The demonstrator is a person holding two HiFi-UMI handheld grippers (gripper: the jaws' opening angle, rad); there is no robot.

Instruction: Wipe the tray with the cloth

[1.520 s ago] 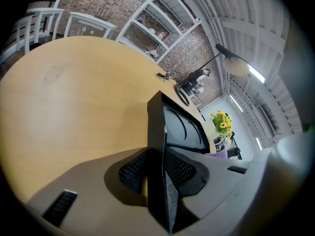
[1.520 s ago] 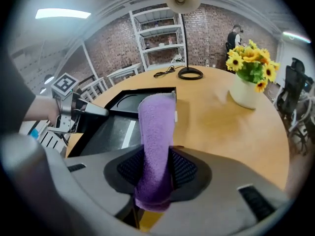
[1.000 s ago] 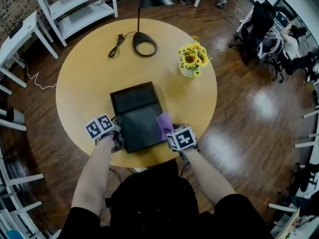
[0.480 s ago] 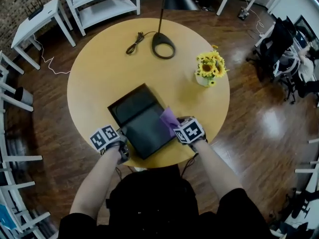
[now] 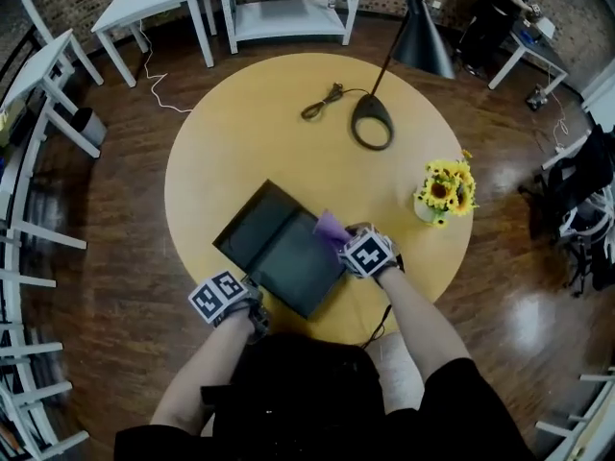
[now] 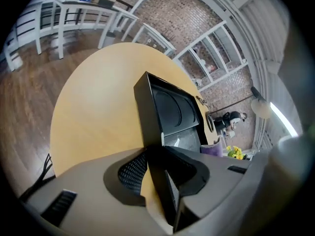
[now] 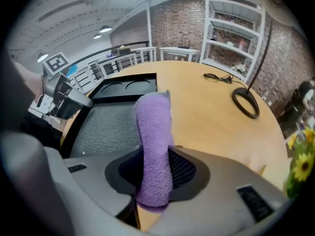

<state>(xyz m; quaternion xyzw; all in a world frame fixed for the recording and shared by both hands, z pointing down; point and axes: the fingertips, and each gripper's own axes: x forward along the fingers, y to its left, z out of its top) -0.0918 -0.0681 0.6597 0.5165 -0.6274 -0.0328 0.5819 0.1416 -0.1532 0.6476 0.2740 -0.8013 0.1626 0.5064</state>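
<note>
Tray (image 5: 274,246), black and rectangular, lies cornerwise on the near part of the round wooden table (image 5: 269,133) in the head view. The left gripper (image 5: 253,301) is at its near-left edge. The right gripper (image 5: 343,239) is at its right edge with the purple cloth (image 5: 332,226) at its tip. A lamp base (image 5: 372,123) and a pot of sunflowers (image 5: 444,188) stand well apart, farther back. Left gripper view: the jaws of the left gripper (image 6: 157,168) are clamped on the tray's (image 6: 170,112) upright rim wall, which runs straight between the pads. The cloth (image 6: 211,149) shows small beyond the far side. Right gripper view: the jaws of the right gripper (image 7: 155,173) have just been closing and now pinch the cloth (image 7: 153,141), a rolled fold standing up between the pads. The cloth sits over the tray's (image 7: 108,127) right edge, grey tray floor to one side and bare table (image 7: 206,112) to the other.
</note>
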